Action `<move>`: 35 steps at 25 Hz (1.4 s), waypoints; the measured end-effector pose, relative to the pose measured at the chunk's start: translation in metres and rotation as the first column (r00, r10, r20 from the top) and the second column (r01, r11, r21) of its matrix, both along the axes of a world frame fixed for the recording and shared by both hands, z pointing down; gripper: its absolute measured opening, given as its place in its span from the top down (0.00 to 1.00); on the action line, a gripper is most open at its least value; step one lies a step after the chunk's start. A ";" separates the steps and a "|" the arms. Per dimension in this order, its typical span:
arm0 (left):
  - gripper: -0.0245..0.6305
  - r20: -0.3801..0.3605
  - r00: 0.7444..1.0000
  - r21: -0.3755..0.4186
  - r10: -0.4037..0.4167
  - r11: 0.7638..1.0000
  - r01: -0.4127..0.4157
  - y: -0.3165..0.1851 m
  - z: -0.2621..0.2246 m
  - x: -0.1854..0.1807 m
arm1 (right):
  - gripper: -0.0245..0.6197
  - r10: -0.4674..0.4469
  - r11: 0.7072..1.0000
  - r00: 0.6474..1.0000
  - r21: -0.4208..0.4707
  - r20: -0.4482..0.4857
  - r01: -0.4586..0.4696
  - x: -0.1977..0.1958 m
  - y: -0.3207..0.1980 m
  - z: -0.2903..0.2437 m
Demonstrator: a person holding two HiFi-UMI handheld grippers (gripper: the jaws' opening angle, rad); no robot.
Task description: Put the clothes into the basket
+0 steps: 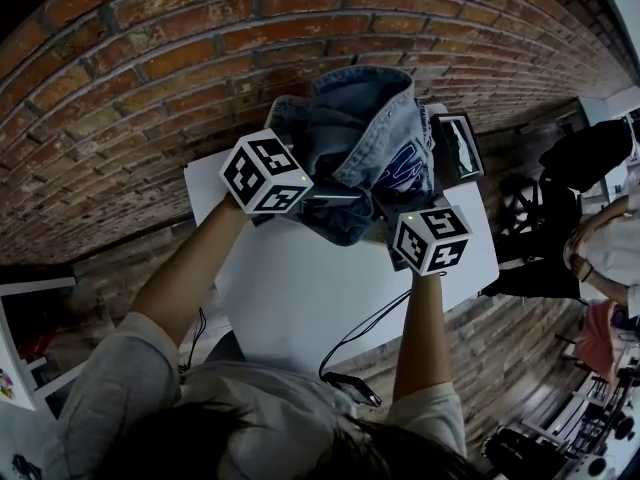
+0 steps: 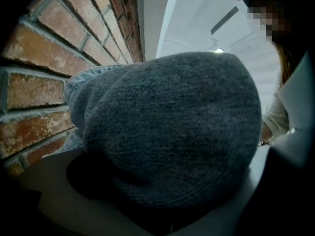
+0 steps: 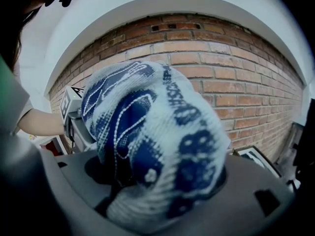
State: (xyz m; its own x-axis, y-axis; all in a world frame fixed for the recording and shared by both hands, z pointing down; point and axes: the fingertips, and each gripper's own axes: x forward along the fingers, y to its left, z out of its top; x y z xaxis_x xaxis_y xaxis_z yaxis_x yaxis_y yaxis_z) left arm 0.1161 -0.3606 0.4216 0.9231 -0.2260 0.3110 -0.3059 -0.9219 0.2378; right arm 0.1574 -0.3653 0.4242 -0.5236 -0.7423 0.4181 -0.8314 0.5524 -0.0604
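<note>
since the left claw [image 1: 318, 196] is clenched on grey knit [image 2: 172, 132] and the right claw [image 1: 400, 213] on blue-and-white knit [image 3: 152, 141], the clothes [image 1: 365, 153] hang as one bunched bundle, denim [image 1: 350, 118] on top, in the air over the white counter [image 1: 300, 288] near the brick wall [image 1: 150, 88]. likely light, floppy, not fragile; loose ends may droop and snag, so deep bites into thick folds look safest. basket not clearly in view.
</note>
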 end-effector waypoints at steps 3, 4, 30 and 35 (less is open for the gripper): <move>0.14 0.007 1.000 -0.039 -0.018 0.999 0.018 -0.003 0.015 0.000 | 0.42 0.000 0.999 1.000 -0.037 0.008 0.000 0.001 -0.004 0.015; 0.14 0.013 1.000 -0.052 -0.024 0.998 0.025 -0.004 0.019 0.000 | 0.42 0.000 0.999 1.000 -0.052 0.014 0.000 0.001 -0.004 0.020; 0.14 0.233 0.964 -0.354 -0.129 0.912 0.208 -0.020 0.108 -0.012 | 0.30 0.072 0.898 0.997 -0.433 -0.039 -0.081 0.020 -0.013 0.118; 0.14 0.234 0.963 -0.355 -0.135 0.910 0.213 -0.018 0.100 -0.019 | 0.28 0.065 0.902 0.998 -0.426 -0.019 -0.067 0.019 -0.007 0.111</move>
State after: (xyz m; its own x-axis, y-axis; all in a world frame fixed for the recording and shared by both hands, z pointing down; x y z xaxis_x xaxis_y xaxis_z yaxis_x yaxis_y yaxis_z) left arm 0.0971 -0.3789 0.5215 0.7894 -0.2083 0.5775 -0.5304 -0.7051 0.4707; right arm 0.1765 -0.3721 0.5352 -0.4771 -0.5251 0.7047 -0.8657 0.4189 -0.2740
